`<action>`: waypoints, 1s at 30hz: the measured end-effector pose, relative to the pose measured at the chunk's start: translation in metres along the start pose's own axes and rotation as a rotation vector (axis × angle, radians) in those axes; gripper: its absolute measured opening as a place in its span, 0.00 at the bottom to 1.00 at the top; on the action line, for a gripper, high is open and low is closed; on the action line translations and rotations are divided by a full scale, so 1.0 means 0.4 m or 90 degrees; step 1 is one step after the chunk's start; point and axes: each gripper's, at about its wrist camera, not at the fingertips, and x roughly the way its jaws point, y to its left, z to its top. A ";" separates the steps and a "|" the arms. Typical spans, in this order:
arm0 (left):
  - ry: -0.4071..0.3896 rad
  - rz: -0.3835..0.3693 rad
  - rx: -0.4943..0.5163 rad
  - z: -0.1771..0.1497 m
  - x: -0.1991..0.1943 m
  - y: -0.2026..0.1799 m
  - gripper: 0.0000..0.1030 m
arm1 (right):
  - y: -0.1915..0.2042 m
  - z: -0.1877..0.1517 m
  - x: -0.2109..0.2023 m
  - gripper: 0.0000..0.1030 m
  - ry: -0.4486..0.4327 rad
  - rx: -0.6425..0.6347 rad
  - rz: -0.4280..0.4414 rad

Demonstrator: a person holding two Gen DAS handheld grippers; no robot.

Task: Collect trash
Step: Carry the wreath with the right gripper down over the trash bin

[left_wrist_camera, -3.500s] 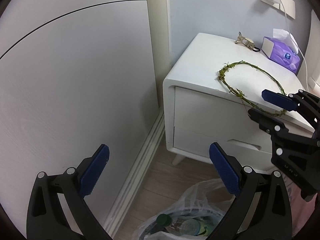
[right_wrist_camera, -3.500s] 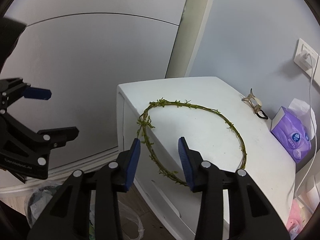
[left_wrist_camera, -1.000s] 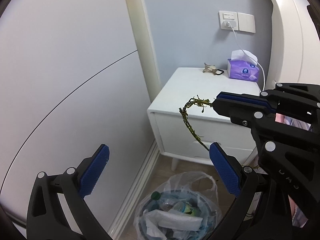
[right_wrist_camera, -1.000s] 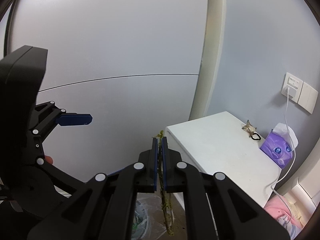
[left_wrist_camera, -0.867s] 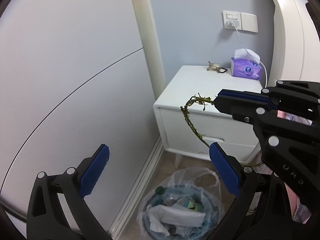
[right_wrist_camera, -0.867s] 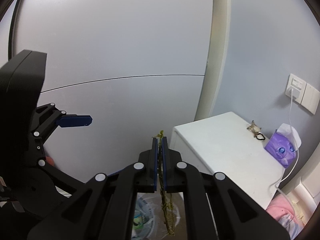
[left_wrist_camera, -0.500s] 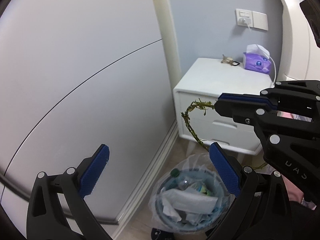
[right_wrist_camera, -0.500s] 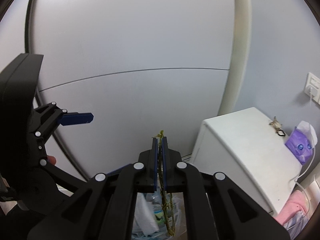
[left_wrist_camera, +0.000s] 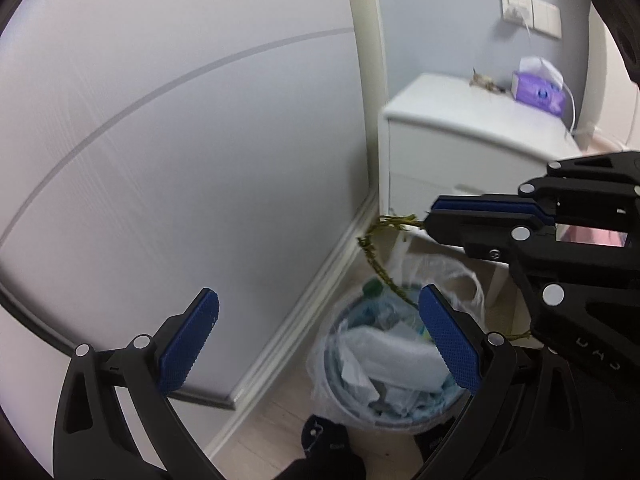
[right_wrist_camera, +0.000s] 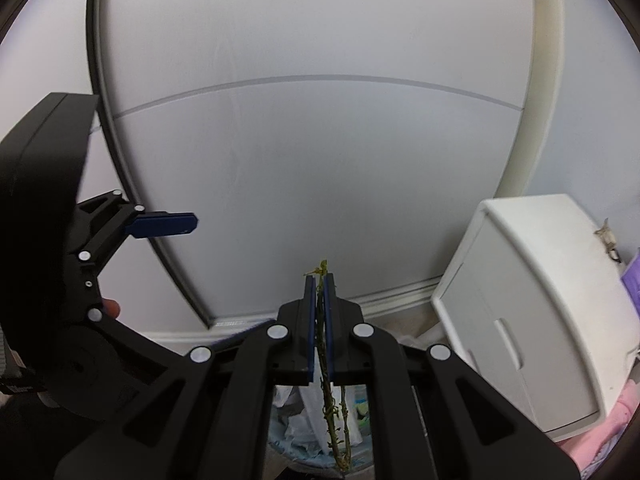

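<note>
My right gripper [right_wrist_camera: 319, 280] is shut on a green leafy twig wreath [right_wrist_camera: 331, 420], which hangs down between its arms. In the left wrist view that right gripper [left_wrist_camera: 430, 219] comes in from the right, and the wreath [left_wrist_camera: 374, 254] droops from its tips toward the trash bin [left_wrist_camera: 390, 364]. The bin is lined with a clear plastic bag and holds crumpled paper and bottles. My left gripper [left_wrist_camera: 316, 338] stands open with nothing between its blue pads, left of and above the bin. It also shows at the left of the right wrist view, as left gripper [right_wrist_camera: 164, 225].
A white nightstand [left_wrist_camera: 460, 120] stands behind the bin, bearing a purple tissue box [left_wrist_camera: 538, 90] and a small hair clip [left_wrist_camera: 484, 80]. A large pale cabinet panel [left_wrist_camera: 180, 152] fills the left. Dark socks [left_wrist_camera: 332, 448] lie on the floor before the bin. Pink fabric [right_wrist_camera: 600, 436] lies at right.
Both grippers have sunk and drawn toward the bin. The wreath now hangs just above the bin's rim, and the nightstand has slid farther back and right.
</note>
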 end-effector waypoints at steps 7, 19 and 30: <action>0.045 -0.018 -0.003 -0.057 0.089 -0.012 0.94 | -0.019 -0.033 0.085 0.06 0.053 -0.039 0.057; 0.129 -0.054 -0.015 -0.134 0.280 -0.033 0.94 | -0.075 -0.144 0.270 0.06 0.185 -0.053 0.114; 0.194 -0.077 0.001 -0.174 0.432 -0.060 0.94 | -0.094 -0.237 0.371 0.06 0.246 -0.018 0.144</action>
